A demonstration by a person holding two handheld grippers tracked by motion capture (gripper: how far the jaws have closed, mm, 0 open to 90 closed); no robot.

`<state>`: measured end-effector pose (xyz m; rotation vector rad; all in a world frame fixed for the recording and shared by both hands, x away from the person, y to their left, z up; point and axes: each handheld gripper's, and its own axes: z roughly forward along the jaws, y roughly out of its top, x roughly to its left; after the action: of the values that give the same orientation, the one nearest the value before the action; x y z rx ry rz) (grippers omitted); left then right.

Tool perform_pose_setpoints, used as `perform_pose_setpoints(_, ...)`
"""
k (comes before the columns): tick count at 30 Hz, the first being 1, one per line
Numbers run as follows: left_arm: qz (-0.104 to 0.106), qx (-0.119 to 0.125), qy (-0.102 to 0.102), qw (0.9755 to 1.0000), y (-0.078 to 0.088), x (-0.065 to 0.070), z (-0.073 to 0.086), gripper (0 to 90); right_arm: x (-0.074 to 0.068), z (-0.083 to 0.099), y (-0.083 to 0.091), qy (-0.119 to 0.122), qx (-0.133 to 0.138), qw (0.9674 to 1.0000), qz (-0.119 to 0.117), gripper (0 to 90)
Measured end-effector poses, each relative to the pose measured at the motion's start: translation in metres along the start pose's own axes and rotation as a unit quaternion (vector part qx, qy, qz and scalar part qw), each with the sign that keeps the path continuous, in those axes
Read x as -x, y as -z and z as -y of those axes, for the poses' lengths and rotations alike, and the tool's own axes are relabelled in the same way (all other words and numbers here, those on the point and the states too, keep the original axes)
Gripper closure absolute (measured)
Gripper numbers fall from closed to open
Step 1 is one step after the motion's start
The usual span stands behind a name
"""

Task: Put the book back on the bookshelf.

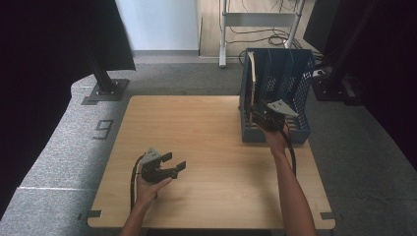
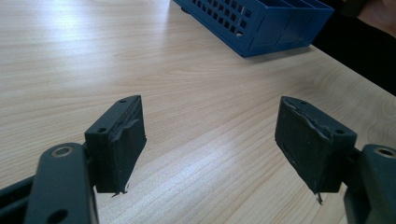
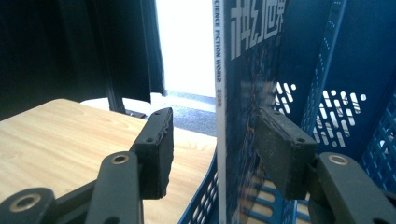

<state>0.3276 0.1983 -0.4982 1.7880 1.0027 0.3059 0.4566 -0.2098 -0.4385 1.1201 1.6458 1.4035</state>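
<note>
A blue plastic file rack (image 1: 300, 93) stands at the table's back right corner. In its left slot a magazine (image 1: 253, 73) stands upright, showing a dark blue cover and white spine (image 3: 243, 93). My right gripper (image 1: 258, 109) reaches into the rack's front. In the right gripper view its jaws (image 3: 215, 123) straddle the magazine: the right pad (image 3: 280, 149) lies close against the cover, while the left pad (image 3: 159, 149) stands clear of the spine. My left gripper (image 1: 176, 161) hovers low over the front left of the wooden table (image 1: 196, 128). Its jaws (image 2: 210, 121) are wide open with nothing between them.
The rack (image 2: 261, 23) has mesh walls and several dividers (image 3: 345, 70). Bare table lies between the two hands. A black stand base (image 1: 105, 91) sits on the carpet beyond the table's back left corner. White frame legs with cables (image 1: 223, 44) stand farther back.
</note>
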Motion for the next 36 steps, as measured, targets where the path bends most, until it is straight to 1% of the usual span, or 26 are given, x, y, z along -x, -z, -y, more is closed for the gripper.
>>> perform_pose_setpoints(1, -0.001, 0.000, 0.000, 1.0000, 0.000, 0.000, 0.000, 24.4, 0.000, 0.001, 0.005, 0.000, 0.000, 1.0000, -0.005, 46.3)
perform_pose_setpoints(3, -0.001, -0.001, 0.000, 1.0000, -0.001, 0.000, 0.000, 24.3, 0.000, 0.003, 0.010, -0.003, 0.005, 1.0000, -0.007, 46.5)
perform_pose_setpoints(6, 0.000, -0.002, -0.001, 1.0000, -0.001, 0.000, 0.001, 24.3, 0.000, 0.005, 0.015, -0.005, 0.001, 0.9999, -0.012, 46.2)
perform_pose_setpoints(7, 0.000, -0.003, -0.002, 1.0000, -0.001, 0.000, 0.001, 24.3, 0.000, 0.007, 0.021, -0.007, 0.002, 0.9998, -0.017, 46.4)
perform_pose_setpoints(9, -0.001, -0.005, -0.005, 1.0000, -0.002, 0.001, 0.001, 24.1, 0.000, 0.010, 0.026, -0.009, 0.001, 0.9997, -0.022, 45.9)
perform_pose_setpoints(10, -0.001, -0.007, -0.005, 1.0000, -0.003, 0.001, 0.001, 24.1, 0.000, 0.010, 0.026, -0.009, 0.001, 0.9997, -0.022, 45.9)
perform_pose_setpoints(11, 0.000, -0.009, -0.008, 0.9999, -0.004, 0.002, 0.002, 24.1, -0.001, 0.013, 0.030, -0.010, -0.005, 0.9996, -0.028, 45.1)
perform_pose_setpoints(12, 0.000, -0.009, -0.008, 0.9999, -0.004, 0.002, 0.002, 24.1, -0.001, 0.013, 0.030, -0.010, -0.005, 0.9996, -0.028, 45.1)
perform_pose_setpoints(14, 0.001, -0.010, -0.009, 0.9999, -0.004, 0.003, 0.002, 24.1, -0.003, 0.018, 0.036, -0.008, -0.007, 0.9994, -0.032, 44.9)
perform_pose_setpoints(16, 0.001, -0.010, -0.010, 0.9999, -0.004, 0.003, 0.002, 24.1, -0.003, 0.020, 0.038, -0.011, -0.007, 0.9993, -0.036, 44.8)
perform_pose_setpoints(19, 0.000, -0.010, -0.009, 0.9999, -0.005, 0.003, 0.002, 24.1, -0.006, 0.028, 0.046, -0.019, -0.009, 0.9987, -0.047, 44.7)
perform_pose_setpoints(20, 0.000, -0.011, -0.009, 0.9999, -0.005, 0.003, 0.002, 24.1, -0.006, 0.028, 0.046, -0.019, -0.009, 0.9987, -0.047, 44.7)
perform_pose_setpoints(21, 0.000, -0.011, -0.009, 0.9999, -0.005, 0.003, 0.002, 24.2, -0.007, 0.031, 0.048, -0.024, -0.011, 0.9982, -0.053, 44.8)
perform_pose_setpoints(22, 0.001, -0.012, -0.009, 0.9999, -0.005, 0.004, 0.002, 24.1, -0.009, 0.037, 0.051, -0.024, -0.014, 0.9980, -0.057, 44.7)
perform_pose_setpoints(24, 0.001, -0.013, -0.010, 0.9999, -0.006, 0.004, 0.003, 24.1, -0.010, 0.040, 0.053, -0.025, -0.016, 0.9978, -0.059, 44.6)
perform_pose_setpoints(26, 0.002, -0.013, -0.010, 0.9999, -0.006, 0.004, 0.003, 24.1, -0.012, 0.049, 0.060, -0.027, -0.019, 0.9975, -0.062, 44.6)
perform_pose_setpoints(27, 0.001, -0.013, -0.010, 0.9999, -0.006, 0.004, 0.003, 24.1, -0.012, 0.049, 0.060, -0.027, -0.019, 0.9975, -0.062, 44.6)
perform_pose_setpoints(29, 0.002, -0.014, -0.010, 0.9999, -0.006, 0.005, 0.003, 24.1, -0.014, 0.058, 0.067, -0.024, -0.027, 0.9973, -0.065, 44.5)
perform_pose_setpoints(34, 0.003, -0.016, -0.011, 0.9998, -0.008, 0.006, 0.003, 24.1, -0.016, 0.068, 0.075, -0.022, -0.038, 0.9966, -0.069, 44.5)
perform_pose_setpoints(36, 0.004, -0.018, -0.013, 0.9997, -0.008, 0.006, 0.004, 24.1, -0.017, 0.078, 0.081, -0.022, -0.045, 0.9961, -0.073, 44.5)
